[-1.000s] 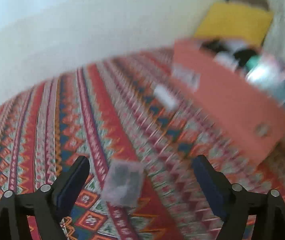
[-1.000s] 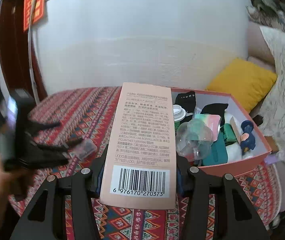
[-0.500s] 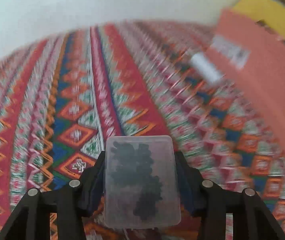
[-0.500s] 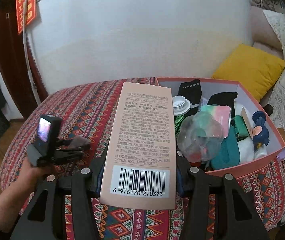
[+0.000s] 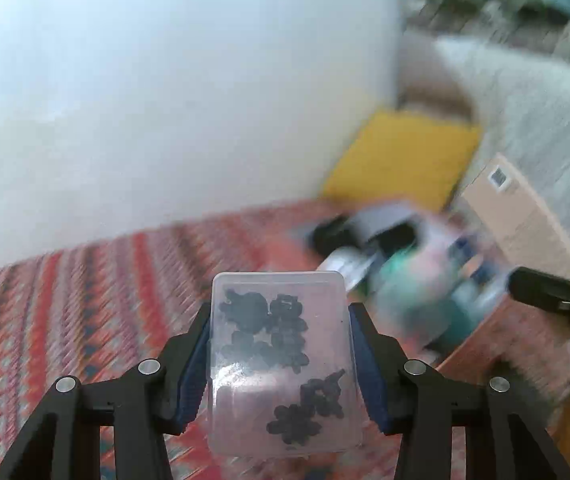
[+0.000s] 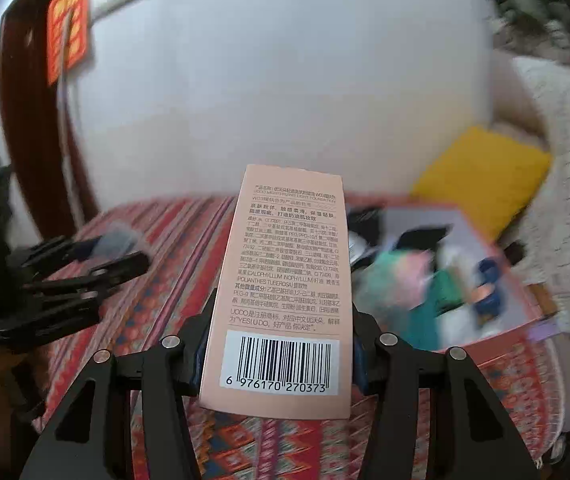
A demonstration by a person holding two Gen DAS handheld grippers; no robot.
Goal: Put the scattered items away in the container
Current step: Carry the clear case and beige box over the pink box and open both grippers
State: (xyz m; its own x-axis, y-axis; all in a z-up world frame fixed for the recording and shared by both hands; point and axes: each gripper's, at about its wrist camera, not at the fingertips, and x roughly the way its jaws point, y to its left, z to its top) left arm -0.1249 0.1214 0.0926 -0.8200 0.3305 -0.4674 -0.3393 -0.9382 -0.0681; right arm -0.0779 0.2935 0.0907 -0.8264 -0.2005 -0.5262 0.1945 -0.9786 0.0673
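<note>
Clear plastic fills the grip of the left tool [image 5: 281, 364]: a small transparent case [image 5: 281, 360] with dark little pieces inside, pinched by its two long sides between the jaws, its long axis running straight out along the fingers. The right tool [image 6: 277, 356] is likewise closed on something, a tall pink carton [image 6: 285, 292] with a barcode at its near end, held by its narrow sides and also pointing forward. Both things are off the striped, red-patterned bedspread [image 5: 65, 300] and in the air. From the left tool the pink container [image 5: 497, 332] lies ahead and to the right, its open top crowded with blurred teal, white and black items; from the right tool the container [image 6: 497, 280] also sits ahead and to the right, just past the carton's far end. Seen from the left wrist, the carton [image 5: 525, 220] stands over the far side of the container, so the right tool looks the nearer of the two. My guess is that both loads need carrying rightward over the rim, the case with farther to go. A yellow cushion [image 6: 485, 176] lies beyond the container against the wall.
</note>
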